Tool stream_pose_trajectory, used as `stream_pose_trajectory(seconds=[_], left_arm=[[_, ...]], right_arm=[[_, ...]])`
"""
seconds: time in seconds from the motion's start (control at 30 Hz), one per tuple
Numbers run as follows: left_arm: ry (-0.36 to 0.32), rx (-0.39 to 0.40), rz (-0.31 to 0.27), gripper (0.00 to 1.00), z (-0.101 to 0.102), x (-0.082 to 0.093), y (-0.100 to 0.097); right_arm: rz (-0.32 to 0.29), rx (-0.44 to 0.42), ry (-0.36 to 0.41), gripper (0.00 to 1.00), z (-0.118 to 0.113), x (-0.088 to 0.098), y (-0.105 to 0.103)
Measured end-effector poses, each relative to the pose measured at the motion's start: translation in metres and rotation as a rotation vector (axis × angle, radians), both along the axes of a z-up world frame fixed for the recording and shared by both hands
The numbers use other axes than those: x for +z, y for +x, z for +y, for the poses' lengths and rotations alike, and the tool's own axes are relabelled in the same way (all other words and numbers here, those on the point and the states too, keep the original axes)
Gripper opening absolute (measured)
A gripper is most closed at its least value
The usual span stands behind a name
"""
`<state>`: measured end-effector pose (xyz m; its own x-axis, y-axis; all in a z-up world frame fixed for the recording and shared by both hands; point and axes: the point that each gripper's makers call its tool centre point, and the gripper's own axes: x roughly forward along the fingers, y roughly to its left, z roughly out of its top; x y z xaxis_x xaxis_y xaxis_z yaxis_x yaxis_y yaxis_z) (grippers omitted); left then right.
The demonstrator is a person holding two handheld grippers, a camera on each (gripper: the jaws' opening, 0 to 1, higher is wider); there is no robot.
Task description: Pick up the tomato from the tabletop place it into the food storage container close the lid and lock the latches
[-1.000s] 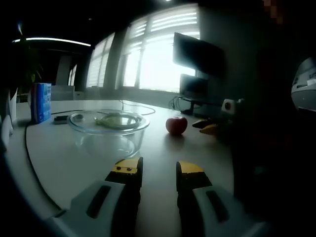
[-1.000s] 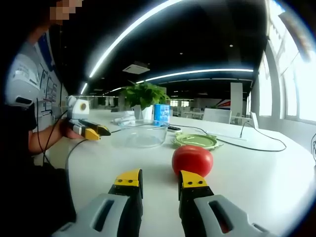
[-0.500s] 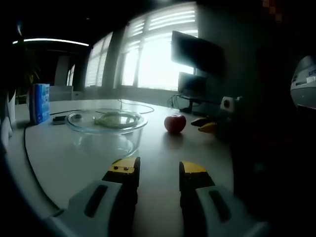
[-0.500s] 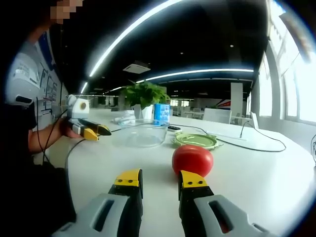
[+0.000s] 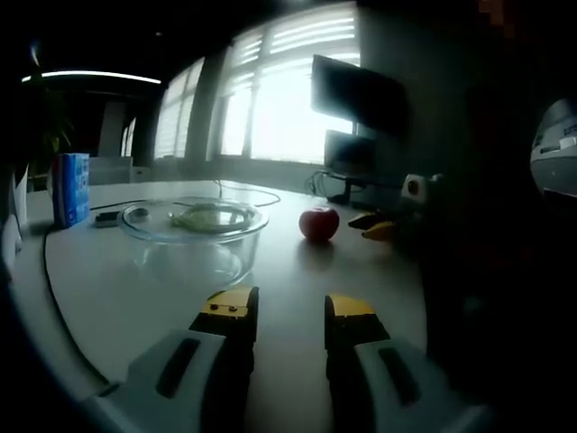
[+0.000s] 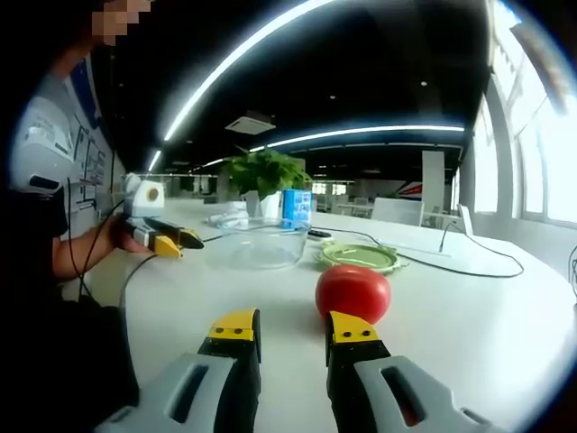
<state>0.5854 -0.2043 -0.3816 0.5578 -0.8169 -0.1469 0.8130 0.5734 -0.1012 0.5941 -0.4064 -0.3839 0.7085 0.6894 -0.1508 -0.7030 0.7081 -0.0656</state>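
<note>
A red tomato point(image 6: 352, 293) sits on a white tabletop point(image 6: 469, 334), just ahead of the right gripper point(image 6: 293, 327) and a little off toward its right jaw. The right gripper's yellow-tipped jaws stand parted by a narrow gap and hold nothing; the gap looks slimmer than the tomato. Farther ahead of this gripper stands a clear glass container point(image 6: 257, 242), with a green lid point(image 6: 358, 256) lying flat on the table just beside it.

In the left gripper view, the left gripper point(image 5: 283, 305) hangs low over the table, jaws parted and empty. The container point(image 5: 196, 234) lies ahead toward its left jaw, and the tomato point(image 5: 318, 223) farther ahead toward its right jaw.

Likely risks: if the right gripper advances as it is, its right jaw may strike the round tomato and roll it away. Opening wider and centring first seems wise. Squeezing too hard could bruise or split the fruit. The lid's latches are too small to make out.
</note>
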Motion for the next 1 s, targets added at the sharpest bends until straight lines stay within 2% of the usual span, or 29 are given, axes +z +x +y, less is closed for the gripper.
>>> stream_pose_trajectory(seconds=[1.0], left_arm=[[0.023, 0.0, 0.001, 0.24, -0.0011, -0.0033, -0.0006]], right_arm=[[-0.002, -0.001, 0.004, 0.22, -0.0003, 0.0009, 0.0002]])
